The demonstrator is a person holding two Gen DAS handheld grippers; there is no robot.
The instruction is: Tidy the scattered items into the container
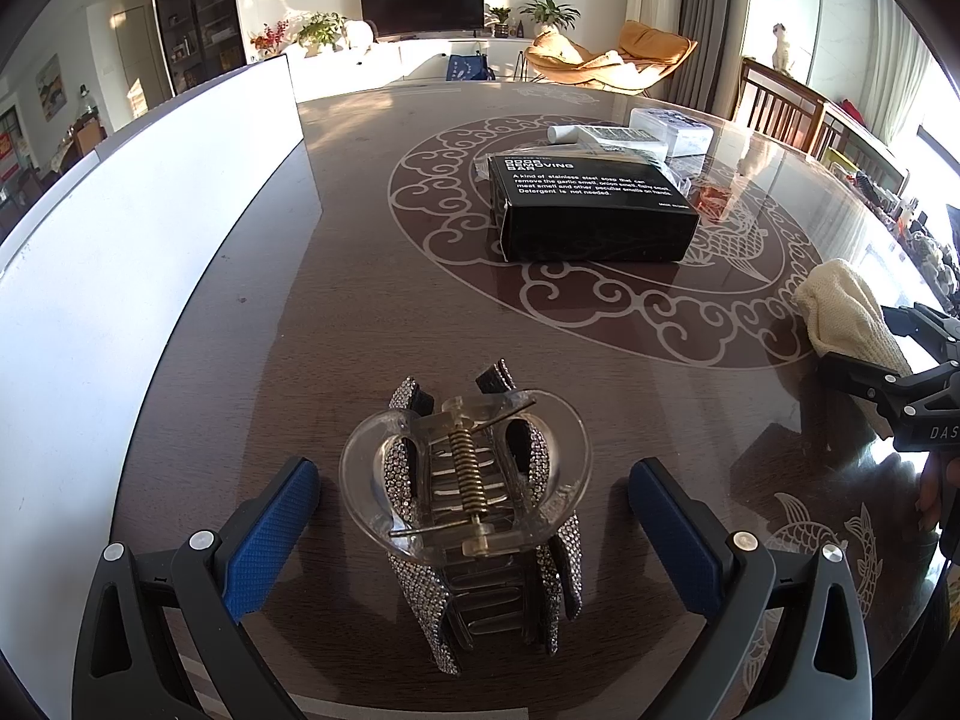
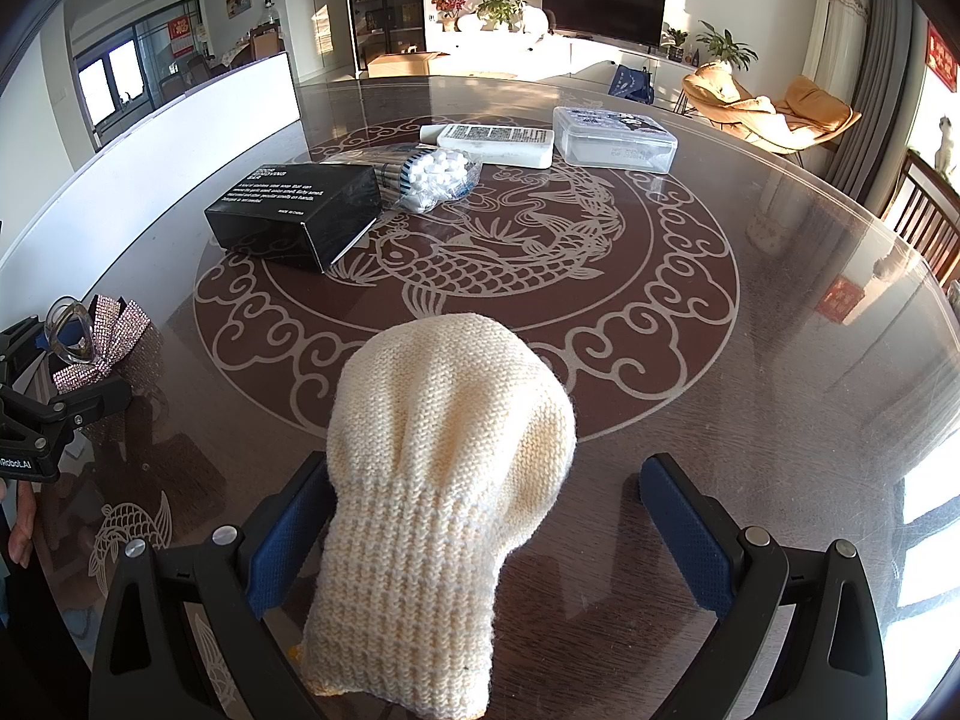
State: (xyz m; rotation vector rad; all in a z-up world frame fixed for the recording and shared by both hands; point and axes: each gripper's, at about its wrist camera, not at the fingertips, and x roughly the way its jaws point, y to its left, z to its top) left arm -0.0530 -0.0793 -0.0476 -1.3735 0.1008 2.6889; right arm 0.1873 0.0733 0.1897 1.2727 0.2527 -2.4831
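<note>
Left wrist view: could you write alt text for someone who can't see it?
A sparkly hair clip sits on a dark patterned table between the open blue-padded fingers of the left gripper. Further back lies a black box, and at the right edge the right gripper is at a cream knitted mitten.

L tool (image 1: pixel 474 534) jaws spread wide, R tool (image 2: pixel 486 534) jaws spread wide, both low over tabletop
</note>
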